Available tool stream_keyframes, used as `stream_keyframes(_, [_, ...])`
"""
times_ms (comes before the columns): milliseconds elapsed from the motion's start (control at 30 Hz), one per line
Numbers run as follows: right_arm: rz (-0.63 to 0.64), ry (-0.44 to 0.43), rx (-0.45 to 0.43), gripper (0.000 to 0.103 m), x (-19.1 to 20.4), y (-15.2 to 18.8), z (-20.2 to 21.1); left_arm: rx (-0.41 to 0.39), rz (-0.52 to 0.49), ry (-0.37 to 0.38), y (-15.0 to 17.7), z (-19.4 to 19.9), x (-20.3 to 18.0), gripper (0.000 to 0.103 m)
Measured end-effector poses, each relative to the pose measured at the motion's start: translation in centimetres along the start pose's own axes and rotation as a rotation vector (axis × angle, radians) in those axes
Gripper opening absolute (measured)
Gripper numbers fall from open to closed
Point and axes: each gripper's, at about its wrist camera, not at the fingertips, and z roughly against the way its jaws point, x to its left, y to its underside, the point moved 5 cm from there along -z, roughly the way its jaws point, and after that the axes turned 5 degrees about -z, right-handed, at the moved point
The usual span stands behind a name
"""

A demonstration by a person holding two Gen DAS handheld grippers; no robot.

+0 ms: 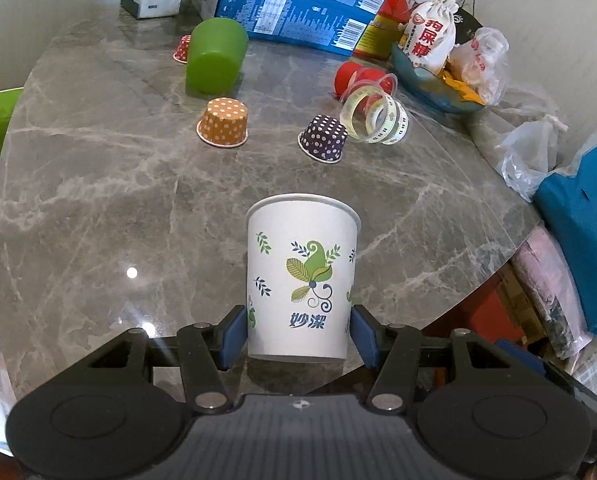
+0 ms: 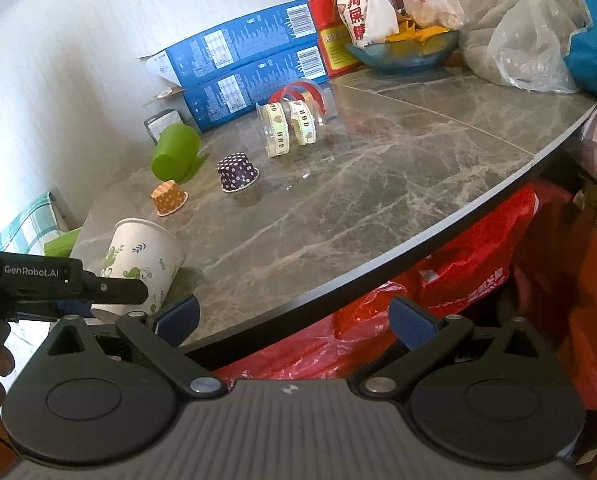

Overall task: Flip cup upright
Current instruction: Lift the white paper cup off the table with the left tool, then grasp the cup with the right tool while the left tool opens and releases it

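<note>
White paper, printed with green leaves and blue characters, makes up the cup [image 1: 302, 280] that stands mouth-up near the edge of the grey marble-patterned table [image 1: 110, 208]. The left gripper [image 1: 298, 334] has its blue pads [image 1: 233, 336] against the cup's lower wall on both sides, jaws narrowed onto it just above the base; the right wrist view shows the same cup [image 2: 138, 264] sitting on the tabletop with the gripper alongside. The right gripper [image 2: 294, 322] hangs off the table edge, jaws spread wide and holding nothing.

The flip looks essentially done, so the risk lies in the release. Thin paper grips low down: if the pads open unevenly or drag sideways, the light cup could tip back over. It stands close to the rim, so a nudge toward the person might send it off the table. Squeezing harder would likely dent the wall. The upside-down orange polka-dot paper cup [image 1: 222, 122] and purple polka-dot paper cup [image 1: 324, 138] sit well apart, out of harm.
</note>
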Motion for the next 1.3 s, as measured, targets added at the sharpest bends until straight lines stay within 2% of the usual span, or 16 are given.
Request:
stream_keyframes(100, [-0.009, -0.009, 0.002, 0.102, 0.1, 0.0, -0.2, 0.000, -0.021, -0.010, -0.1, 0.0, -0.3, 0.061])
stream_keyframes(200, [-0.021, -0.031, 0.010, 0.102, 0.1, 0.0, -0.6, 0.007, -0.029, -0.007, 0.0, -0.2, -0.4, 0.071])
stream_keyframes(400, [-0.085, -0.065, 0.053, 0.102, 0.0, -0.1, -1.6, -0.007, -0.011, 0.029, 0.1, 0.5, 0.3, 0.072])
stream_keyframes(500, [-0.100, -0.101, 0.064, 0.102, 1.0, -0.5, -1.9, -0.041, 0.014, 0.060, 0.2, 1.9, 1.2, 0.072])
stream_keyframes(633, [-0.138, -0.205, 0.121, 0.102, 3.4, -1.8, -3.3, -0.113, 0.076, 0.106, 0.3, 4.6, 3.4, 0.072])
stream_keyframes(767, [-0.093, -0.242, 0.211, 0.102, 6.9, -2.7, -6.1, -0.168, 0.115, 0.092, 0.9, 6.5, 6.6, 0.076])
stream_keyframes(833, [-0.050, -0.224, 0.245, 0.100, 8.3, -3.0, -7.2, -0.166, 0.125, 0.086, 1.4, 6.7, 7.9, 0.076])
stream_keyframes(900, [0.000, -0.193, 0.261, 0.090, 9.6, -3.1, -8.0, -0.169, 0.137, 0.086, 2.0, 6.8, 9.0, 0.076])
stream_keyframes(1000, [0.035, -0.188, 0.284, 0.082, 11.1, -3.1, -8.8, -0.169, 0.167, 0.103, 2.7, 6.9, 10.3, 0.076])
stream_keyframes(1300, [0.130, -0.126, 0.332, 0.070, 14.1, -3.4, -10.2, -0.171, 0.223, 0.138, 4.1, 6.9, 13.4, 0.076])
